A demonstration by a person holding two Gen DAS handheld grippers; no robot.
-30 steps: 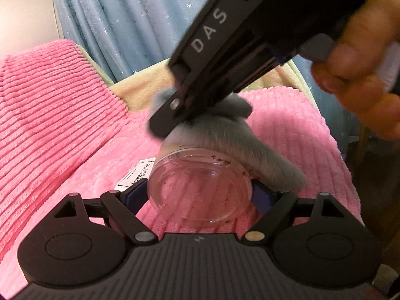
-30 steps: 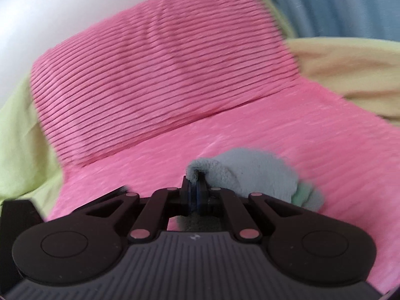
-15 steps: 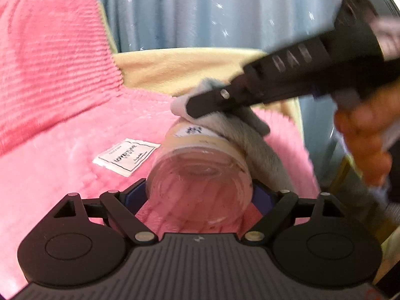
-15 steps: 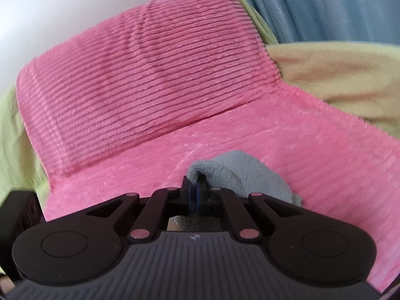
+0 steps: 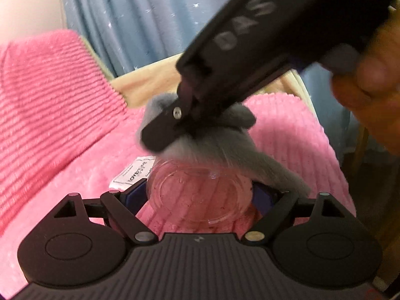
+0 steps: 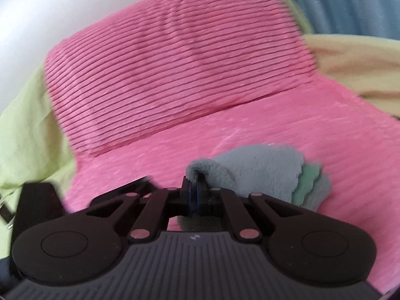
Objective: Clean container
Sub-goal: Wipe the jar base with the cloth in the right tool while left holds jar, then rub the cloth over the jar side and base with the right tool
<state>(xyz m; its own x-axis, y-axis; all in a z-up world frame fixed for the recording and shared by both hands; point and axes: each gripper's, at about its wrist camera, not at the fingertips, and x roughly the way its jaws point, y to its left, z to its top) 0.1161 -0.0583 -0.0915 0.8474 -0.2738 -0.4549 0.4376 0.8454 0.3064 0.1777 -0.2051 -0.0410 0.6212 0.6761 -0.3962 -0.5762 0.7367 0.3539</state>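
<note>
Two tongs, cloth over container, pink blanket around.

We see the container between the fingers of the left tongs, above the blanket. The cloth lies on the container's far side, pinched in the right tongs, which reach in from the upper right. A label lies on the blanket, left of the container. A cushion stands behind, with a curtain beyond.
</note>
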